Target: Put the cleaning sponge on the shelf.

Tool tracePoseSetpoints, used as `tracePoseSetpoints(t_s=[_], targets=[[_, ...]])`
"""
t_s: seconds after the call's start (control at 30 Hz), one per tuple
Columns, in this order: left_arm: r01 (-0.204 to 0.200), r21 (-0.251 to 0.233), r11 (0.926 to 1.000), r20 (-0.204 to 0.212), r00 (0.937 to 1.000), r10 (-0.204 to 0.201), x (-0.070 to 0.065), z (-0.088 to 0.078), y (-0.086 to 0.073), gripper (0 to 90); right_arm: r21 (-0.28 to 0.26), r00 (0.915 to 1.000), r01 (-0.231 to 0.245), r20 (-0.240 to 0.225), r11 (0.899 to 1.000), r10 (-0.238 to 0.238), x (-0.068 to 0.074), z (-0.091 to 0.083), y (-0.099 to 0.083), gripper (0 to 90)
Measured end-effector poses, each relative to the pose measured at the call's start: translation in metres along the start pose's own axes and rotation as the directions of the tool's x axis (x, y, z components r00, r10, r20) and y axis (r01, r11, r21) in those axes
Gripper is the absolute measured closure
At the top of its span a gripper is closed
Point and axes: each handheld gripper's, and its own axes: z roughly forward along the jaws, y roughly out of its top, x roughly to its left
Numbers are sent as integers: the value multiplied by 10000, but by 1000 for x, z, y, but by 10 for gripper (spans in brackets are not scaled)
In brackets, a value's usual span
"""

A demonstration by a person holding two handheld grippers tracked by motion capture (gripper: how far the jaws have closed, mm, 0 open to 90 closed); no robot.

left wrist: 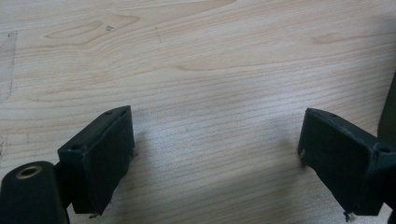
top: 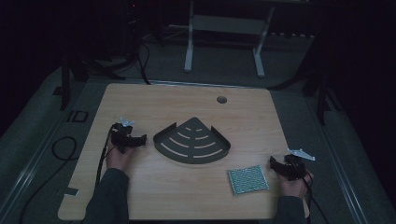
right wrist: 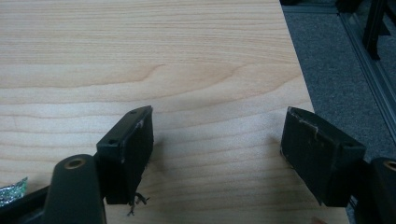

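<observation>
Light wooden table, dim room. Dark quarter-round metal corner shelf with curved slots flat near table centre, point away from the person. Green-and-silver square scouring pad flat on the wood, nearer the front right, just off the shelf's curved rim and not touching it.

Left gripper low over the table just left of the shelf, jaws spread wide with nothing but bare wood between them in the left gripper view; dark edge of the shelf at that view's right border. Right gripper near the right table edge, just right of the pad, jaws likewise wide apart and empty; glint of the pad at the lower left corner of the right gripper view.

Judged step: start position, nothing picked up yet, both tools parked beside their nearest items. Likely next: right gripper across to the pad, jaws lowered over one edge since it lies flat and thin, then closed; left gripper possibly onto the shelf rim to steady it. Low rim and flat lie call for a shallow approach.
</observation>
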Motion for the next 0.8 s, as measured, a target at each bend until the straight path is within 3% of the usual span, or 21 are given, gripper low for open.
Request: tracePoseSetpoints(t_s=[0.07,0.33,0.43,0.73,0.8], targets=[[0,0,10000,-1,10000,0,0,0,0,113,-96,10000,39,-54,9999,-40,-1,-2,-1,326],[0,1,10000,0,10000,0,0,0,0,113,-348,9988,163,-454,9993,-179,2,-14,3,423],[-1,1,10000,-1,10000,1,0,0,0,113,-609,9963,594,-587,9964,-630,11,-24,10,446],[-2,1,10000,-1,10000,2,0,0,0,113,-777,9817,1316,-1284,9882,-1408,25,-40,14,493],[-2,1,10000,0,10000,2,0,0,0,113,-782,9741,1367,-1708,9875,-1483,29,-46,15,520]])
